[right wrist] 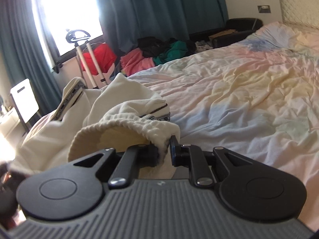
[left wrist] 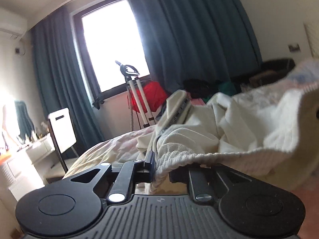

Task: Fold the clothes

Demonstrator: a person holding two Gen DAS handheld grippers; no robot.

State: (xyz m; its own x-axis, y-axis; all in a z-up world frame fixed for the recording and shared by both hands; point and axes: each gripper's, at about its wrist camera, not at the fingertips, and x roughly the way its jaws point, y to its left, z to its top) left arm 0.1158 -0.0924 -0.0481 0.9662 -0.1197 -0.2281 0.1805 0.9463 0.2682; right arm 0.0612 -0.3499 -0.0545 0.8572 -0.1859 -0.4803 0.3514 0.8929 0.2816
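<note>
A: Where is the garment [right wrist: 99, 107]?
B: On the bed [right wrist: 239, 83], left part, its hem between the right tongs [right wrist: 167, 151].
A: Behind it?
B: A clothes pile [right wrist: 155, 53] beyond the bed's far edge, a steamer stand [right wrist: 83, 55] left of that, before the window [right wrist: 65, 14].

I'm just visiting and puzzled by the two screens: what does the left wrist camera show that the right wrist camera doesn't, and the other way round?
Only the left wrist view shows the white wall-mounted air conditioner and a cluttered white dresser. Only the right wrist view shows the wide rumpled pastel bedsheet and the pale quilted headboard. Both show the cream ribbed knit garment pinched in a claw, left claw and right claw, plus teal curtains, the bright window and a red bag.
</note>
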